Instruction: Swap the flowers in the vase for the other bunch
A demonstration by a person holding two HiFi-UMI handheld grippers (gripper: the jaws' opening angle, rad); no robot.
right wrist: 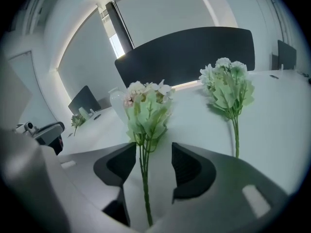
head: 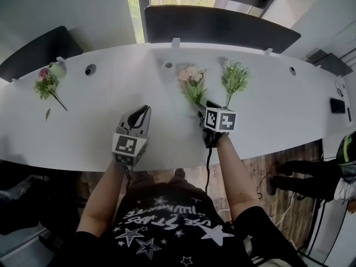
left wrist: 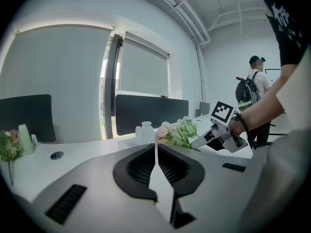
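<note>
A pink-and-green bunch lies on the white table, with a white-and-green bunch lying to its right. A small white vase stands empty just left of the pink bunch; it also shows as the vase in the left gripper view. My right gripper is open at the pink bunch's stem end. The stem runs between the pads without touching them. My left gripper is shut and holds nothing, hovering near the table's front edge; its jaws meet at the left gripper.
A third small bunch lies far left beside a pale green vessel. Dark chair backs stand behind the table. A dark phone lies at the right end. A person with a backpack stands to the right.
</note>
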